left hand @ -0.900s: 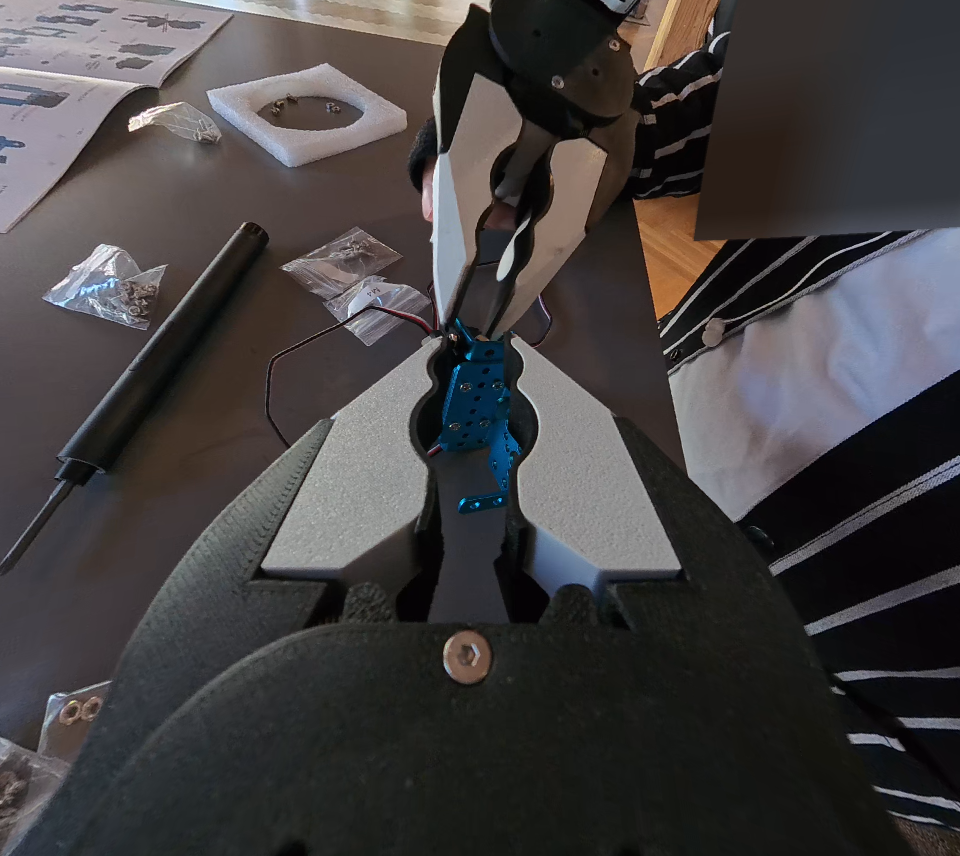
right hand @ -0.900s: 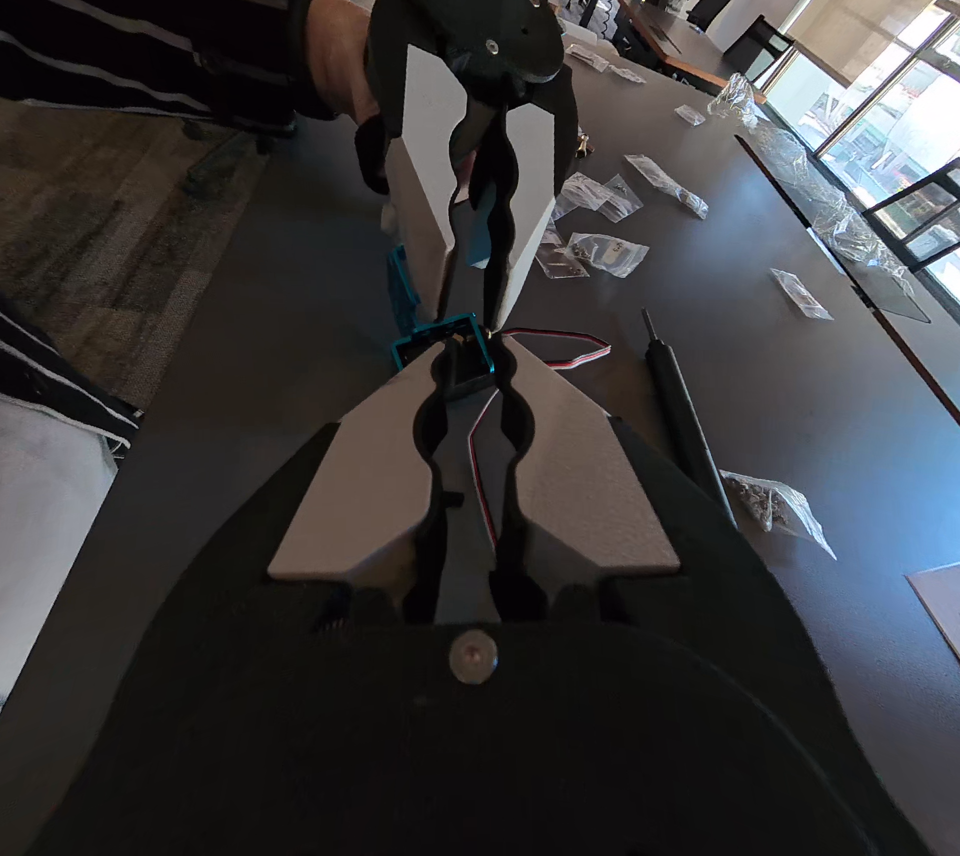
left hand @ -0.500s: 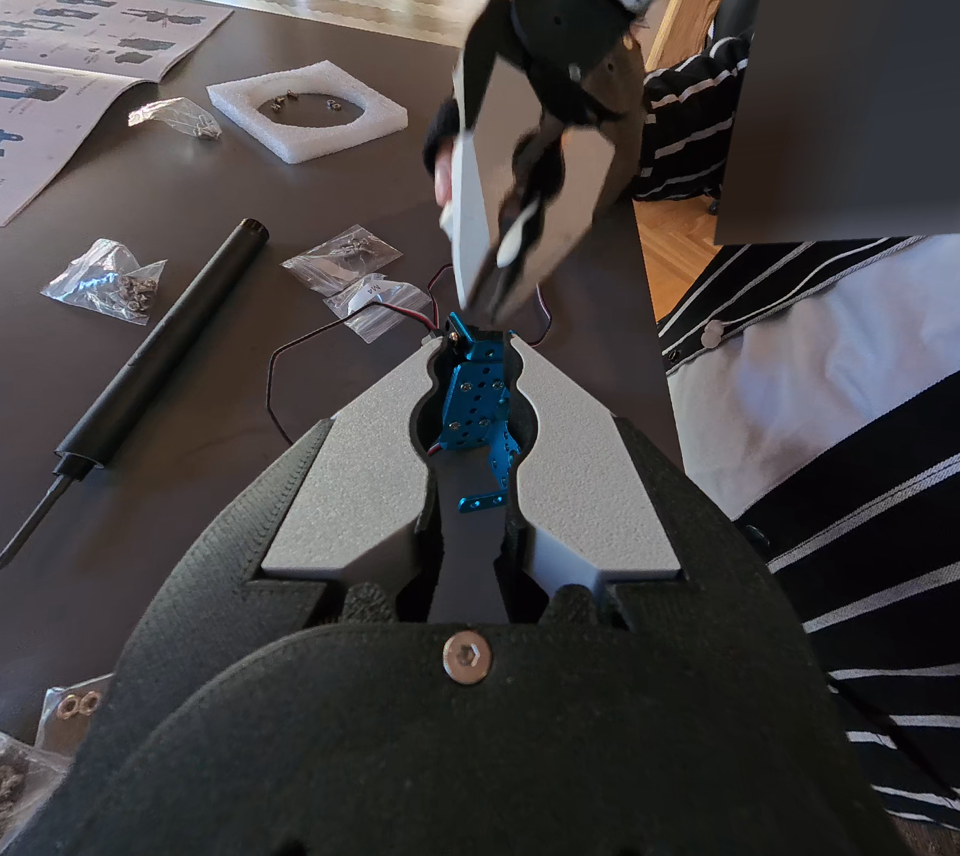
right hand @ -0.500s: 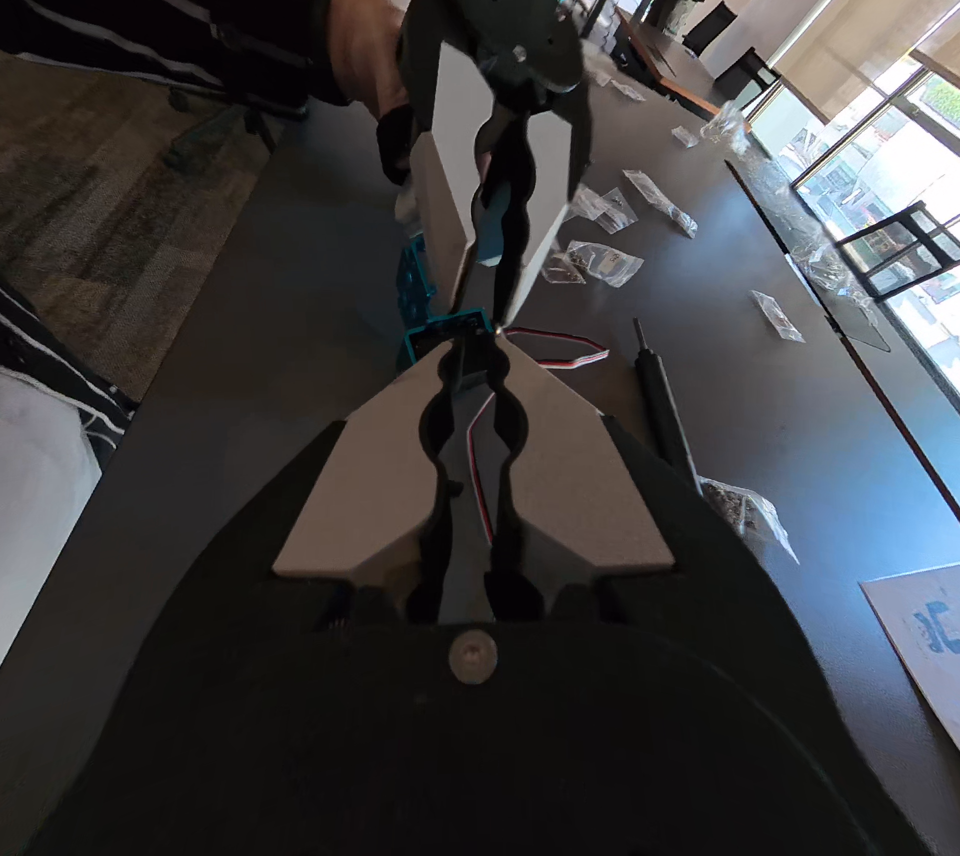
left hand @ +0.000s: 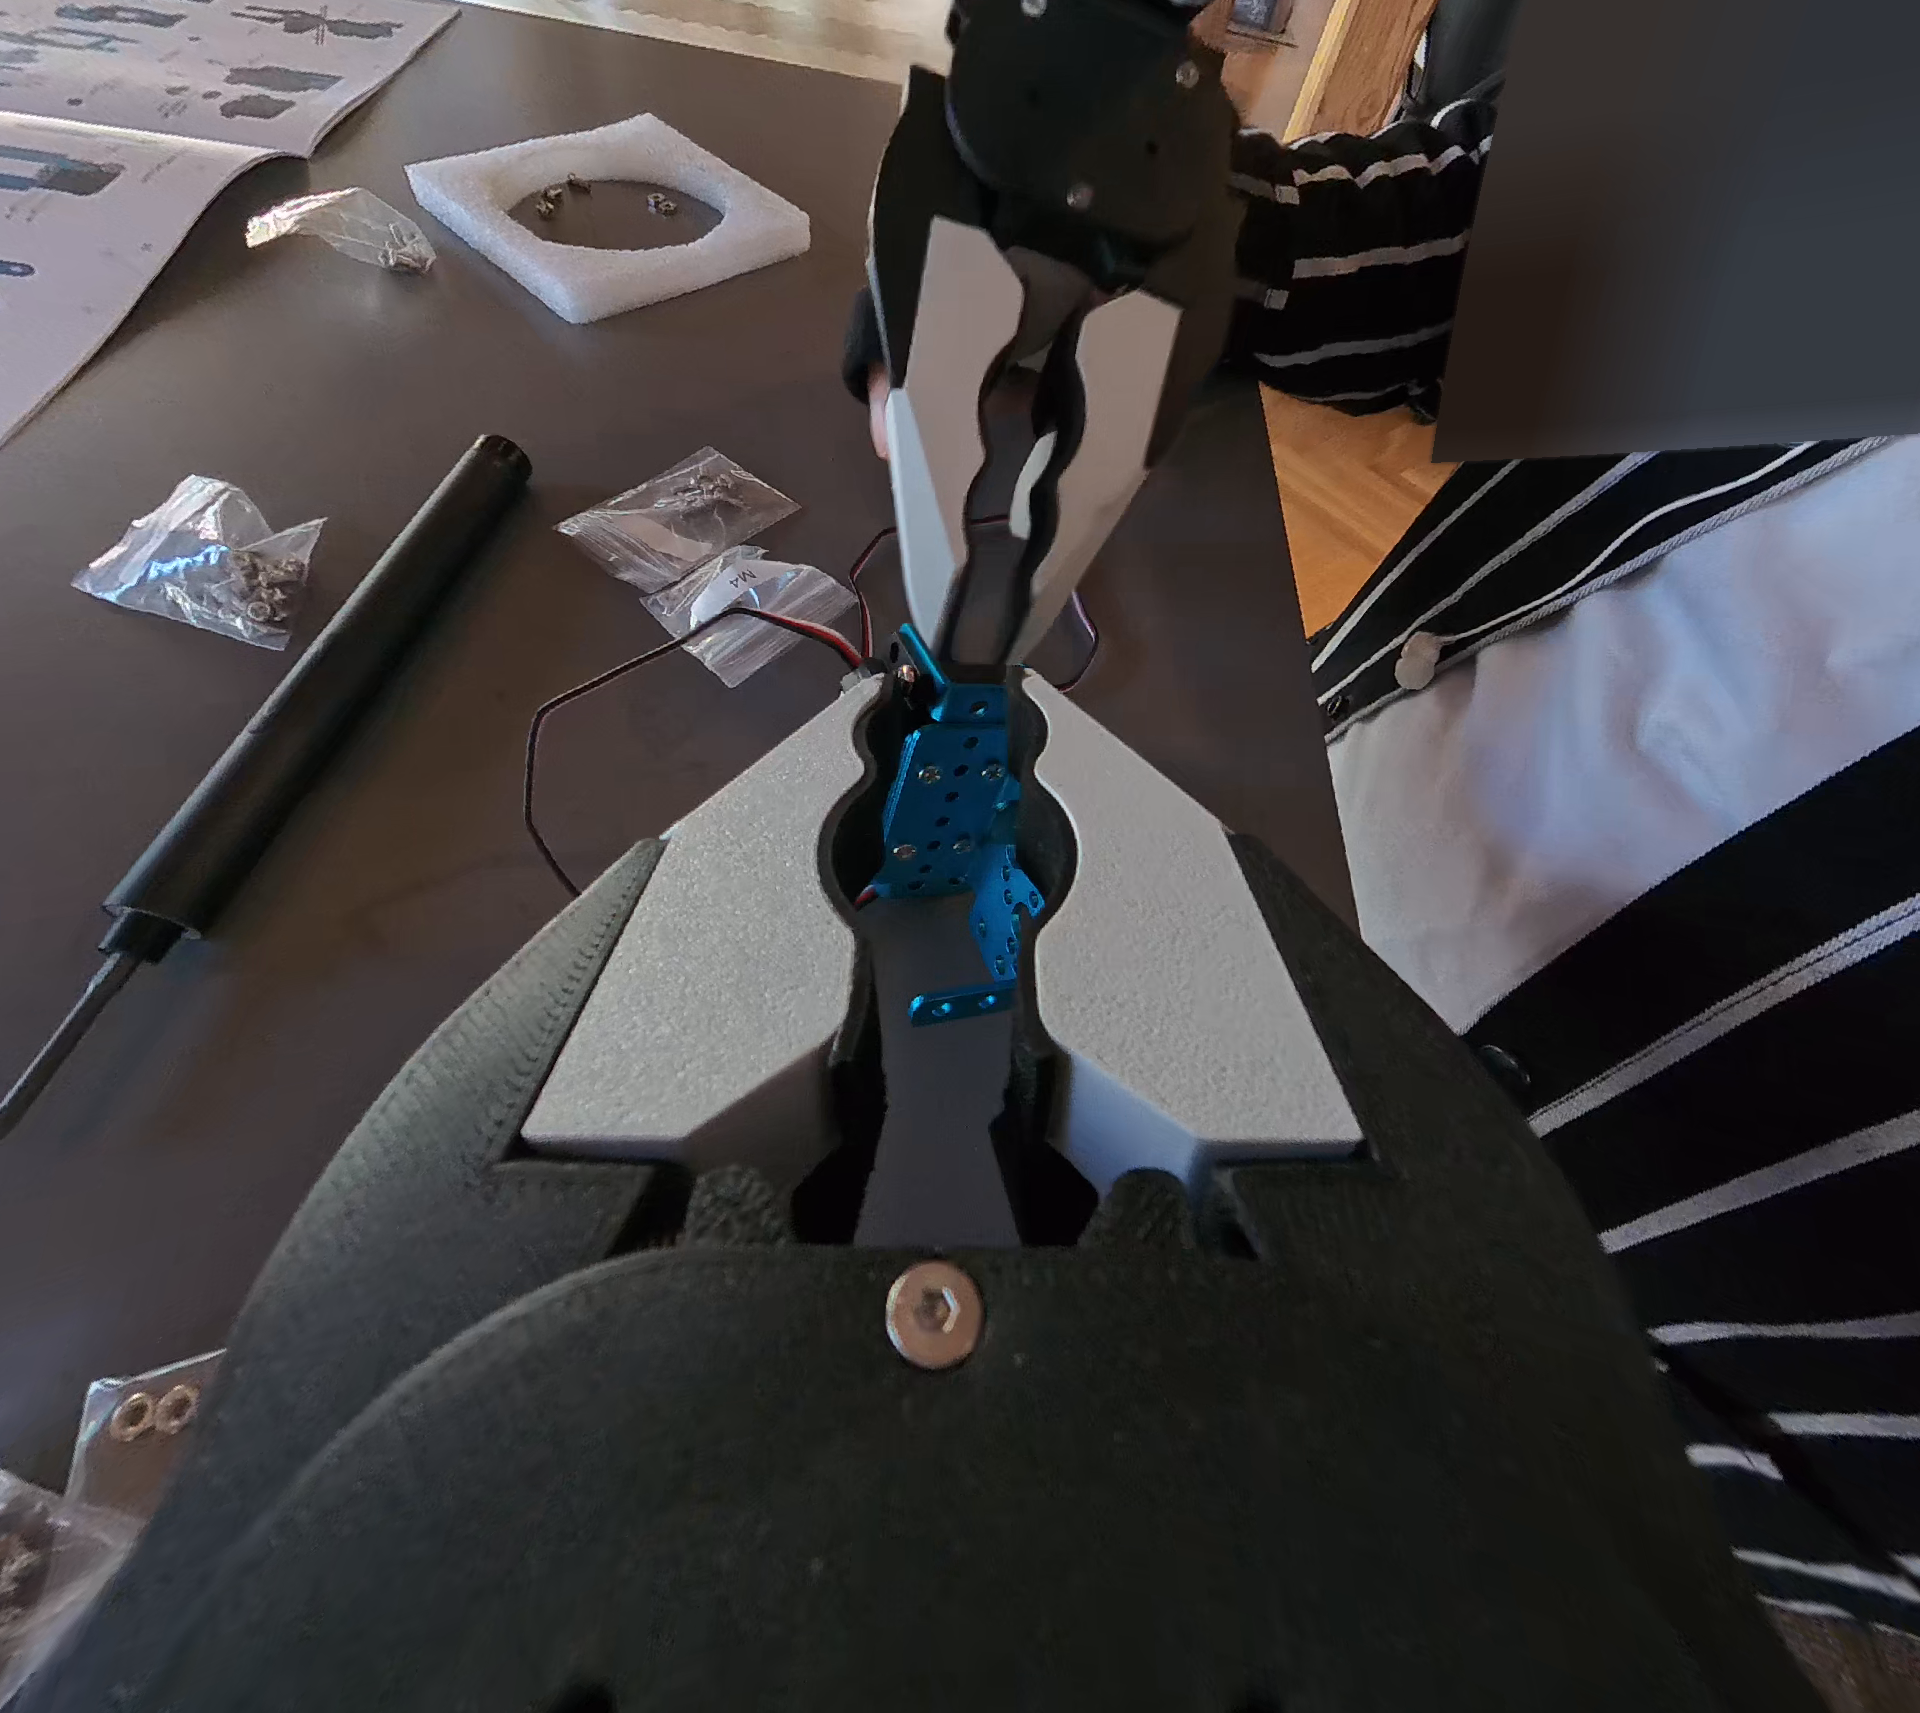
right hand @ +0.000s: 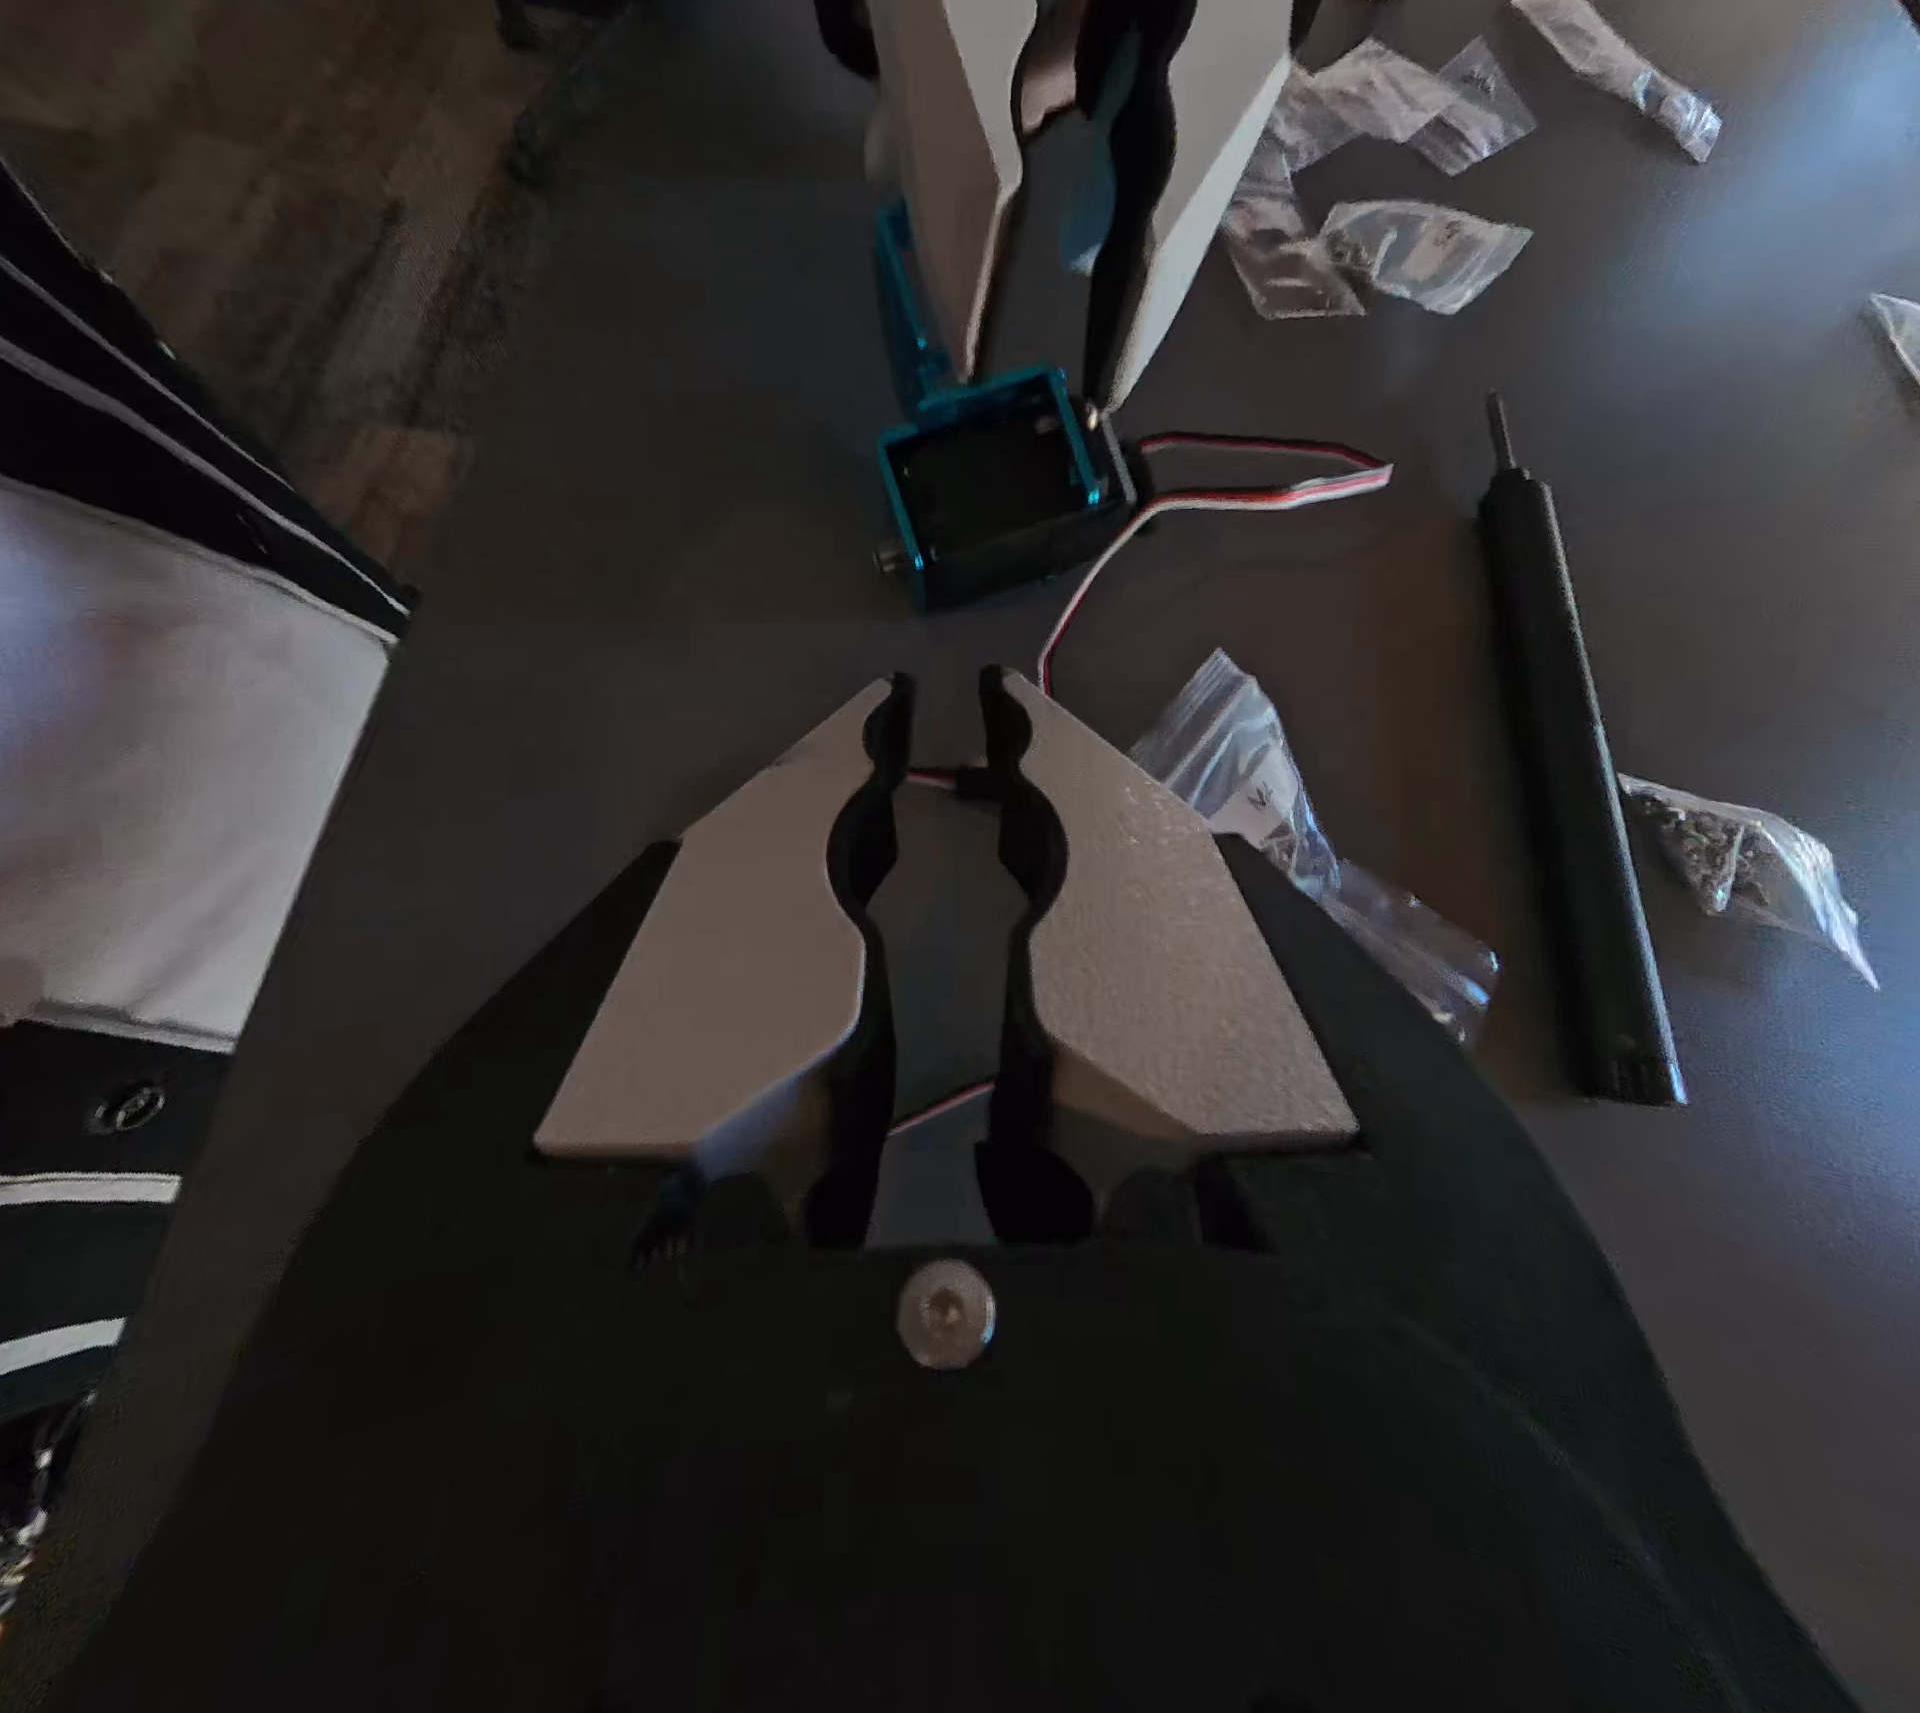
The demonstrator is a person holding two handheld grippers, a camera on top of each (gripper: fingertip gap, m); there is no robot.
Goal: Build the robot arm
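Facing close wrist views, shared blue bracket (left hand: 940,816).

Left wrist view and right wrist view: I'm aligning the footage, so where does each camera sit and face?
Left wrist view: on the left gripper, facing the right gripper across the clamped blue bracket; striped shirt at right.
Right wrist view: on the right gripper, facing back, jaws apart; shirt at left.
Shared: bracket, black screwdriver, both grippers.
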